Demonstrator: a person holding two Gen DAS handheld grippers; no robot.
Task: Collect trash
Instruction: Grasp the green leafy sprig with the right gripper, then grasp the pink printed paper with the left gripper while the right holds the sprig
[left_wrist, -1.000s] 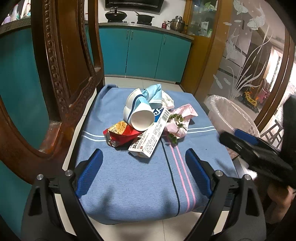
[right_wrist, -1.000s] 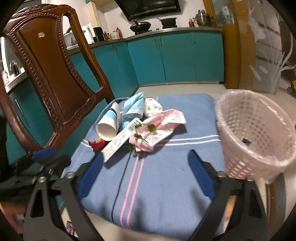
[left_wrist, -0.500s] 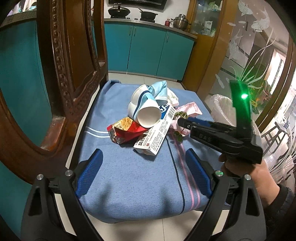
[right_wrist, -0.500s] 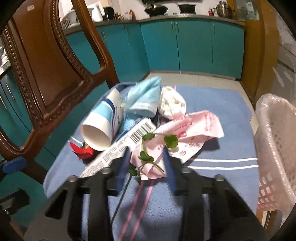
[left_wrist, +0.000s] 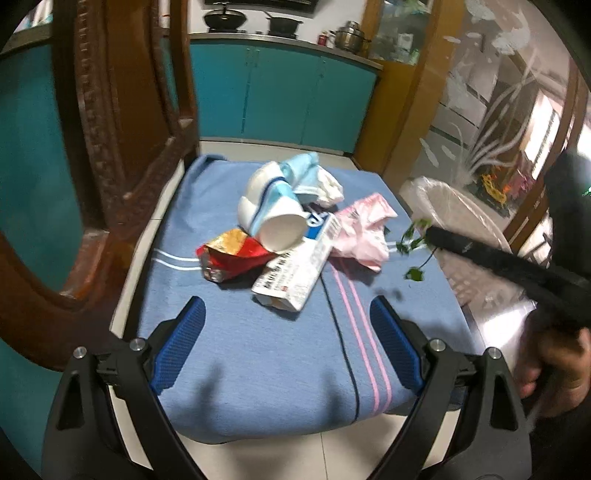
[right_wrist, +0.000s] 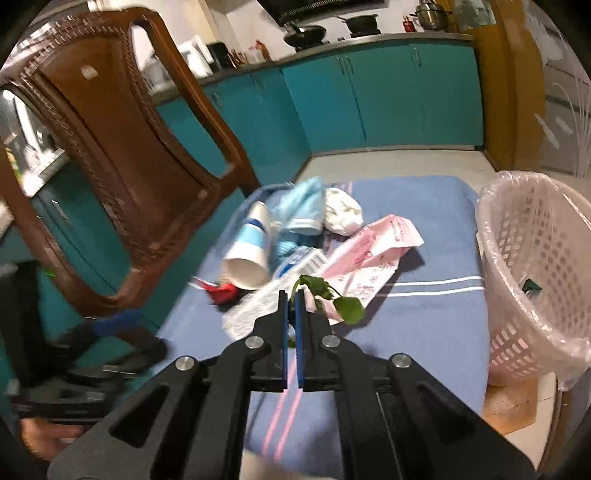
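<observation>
A leafy green sprig (right_wrist: 332, 297) hangs from my right gripper (right_wrist: 291, 295), which is shut on its stem just above the blue cloth (right_wrist: 424, 325). From the left wrist view the same sprig (left_wrist: 415, 242) dangles off the right gripper (left_wrist: 430, 232), clear of the pile and near the basket. On the cloth (left_wrist: 258, 354) lie a paper cup (left_wrist: 275, 219), a red snack wrapper (left_wrist: 231, 254), a white carton (left_wrist: 295, 271), a pink wrapper (left_wrist: 364, 230) and a light blue rag (left_wrist: 304, 171). My left gripper (left_wrist: 286, 343) stands open near the cloth's front, nothing between its fingers.
A white mesh basket (right_wrist: 535, 273) lined with a plastic bag stands right of the cloth, with a dark scrap inside. A carved wooden chair back (right_wrist: 122, 155) rises at the left. Teal cabinets (right_wrist: 369, 96) line the far wall. A person's hand (left_wrist: 554, 365) grips the right tool.
My right gripper closed on the green sprig and lifted it off the pink wrapper, pulling back toward the basket. The left gripper stayed put and open.
</observation>
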